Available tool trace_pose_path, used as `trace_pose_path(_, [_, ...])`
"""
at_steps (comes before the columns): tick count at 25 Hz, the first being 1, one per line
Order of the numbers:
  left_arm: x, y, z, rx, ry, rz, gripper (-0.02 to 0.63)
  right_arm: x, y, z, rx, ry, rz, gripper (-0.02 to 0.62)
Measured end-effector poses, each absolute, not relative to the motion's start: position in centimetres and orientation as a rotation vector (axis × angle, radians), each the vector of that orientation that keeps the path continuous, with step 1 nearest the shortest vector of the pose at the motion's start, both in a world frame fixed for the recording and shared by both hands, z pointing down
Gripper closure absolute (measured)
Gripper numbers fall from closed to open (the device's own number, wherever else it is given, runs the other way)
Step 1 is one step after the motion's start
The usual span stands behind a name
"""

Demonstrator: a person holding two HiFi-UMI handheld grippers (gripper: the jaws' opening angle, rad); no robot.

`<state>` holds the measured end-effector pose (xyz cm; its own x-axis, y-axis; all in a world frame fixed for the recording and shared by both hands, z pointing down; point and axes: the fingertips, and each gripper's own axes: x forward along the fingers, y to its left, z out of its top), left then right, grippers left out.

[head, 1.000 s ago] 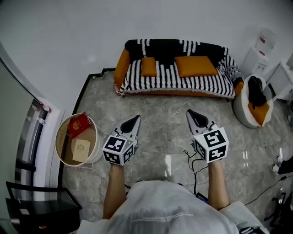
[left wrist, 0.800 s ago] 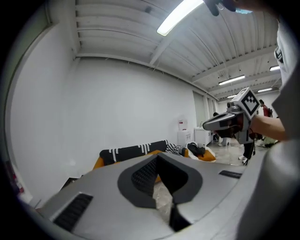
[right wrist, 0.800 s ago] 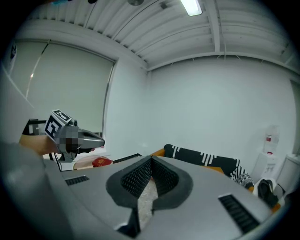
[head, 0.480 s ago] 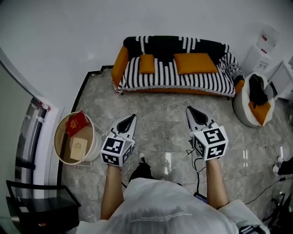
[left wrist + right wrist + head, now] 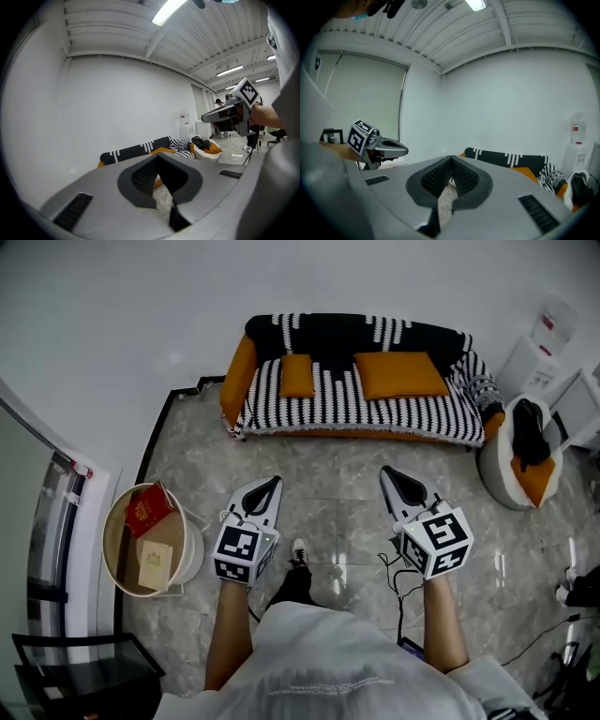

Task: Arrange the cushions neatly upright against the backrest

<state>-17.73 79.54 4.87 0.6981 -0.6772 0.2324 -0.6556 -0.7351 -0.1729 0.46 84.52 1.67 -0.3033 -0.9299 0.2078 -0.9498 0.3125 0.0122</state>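
Observation:
A sofa (image 5: 352, 404) with a black-and-white striped cover stands against the far wall. Two orange cushions lie flat on its seat: a small one (image 5: 297, 376) at the left and a larger one (image 5: 400, 374) at the right. My left gripper (image 5: 266, 489) and right gripper (image 5: 392, 478) hover side by side over the marble floor, well short of the sofa. Both are shut with nothing between the jaws. In the left gripper view the sofa (image 5: 140, 151) shows low beyond the jaws, and the right gripper view has the sofa (image 5: 511, 159) at its right.
A round basket (image 5: 112, 559) holding a red booklet and a card sits on the floor at the left. A white beanbag (image 5: 511, 470) with dark and orange items rests right of the sofa. Cables (image 5: 394, 573) trail under my right arm. A dark table (image 5: 75, 681) is at bottom left.
The view has shifted a little: the sofa sits slightly further left and the basket lower in the head view. A shoe has come into sight between my arms. Both grippers stay shut.

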Motion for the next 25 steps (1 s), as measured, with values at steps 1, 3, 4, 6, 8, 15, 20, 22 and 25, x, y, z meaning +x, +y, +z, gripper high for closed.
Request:
trace_pose_path(1, [-17.6, 78.2, 5.0, -2.824, 1.106, -0.441, 0.588, 0.6, 83.2, 1.9, 1.742, -2.388, 0.175, 0.592])
trace_pose_path(3, [-17.5, 75.5, 5.2, -2.829, 1.099, -0.455, 0.588, 0.9, 80.6, 2.1, 1.754, -2.376, 0.204, 0.592])
trace_pose_path(4, [-17.4, 74.2, 5.1, -2.831, 1.096, -0.461, 0.588, 1.1, 79.4, 2.1, 1.762, -2.373, 0.219, 0.592])
trace_pose_path(6, [-17.1, 71.4, 4.6, -2.833, 1.085, -0.467, 0.588, 1.4, 76.8, 1.9, 1.775, -2.364, 0.234, 0.592])
trace_pose_path(8, [-16.9, 68.8, 4.1, -2.834, 1.072, -0.469, 0.588, 1.6, 74.3, 1.6, 1.782, -2.35, 0.231, 0.592])
trace_pose_path(15, [-16.0, 62.0, 4.7, -2.842, 1.028, -0.516, 0.588, 2.6, 67.7, 2.4, 1.811, -2.323, 0.318, 0.592])
trace_pose_path(20, [-16.7, 57.5, 5.2, -2.854, 1.016, -0.544, 0.588, 2.1, 63.5, 3.3, 1.799, -2.28, 0.347, 0.592])
trace_pose_path(22, [-17.3, 55.6, 5.4, -2.859, 1.037, -0.543, 0.588, 1.9, 61.8, 3.5, 1.807, -2.266, 0.362, 0.592])
trace_pose_path(25, [-17.8, 52.9, 5.6, -2.862, 1.048, -0.539, 0.588, 1.4, 59.1, 3.9, 1.798, -2.25, 0.39, 0.592])
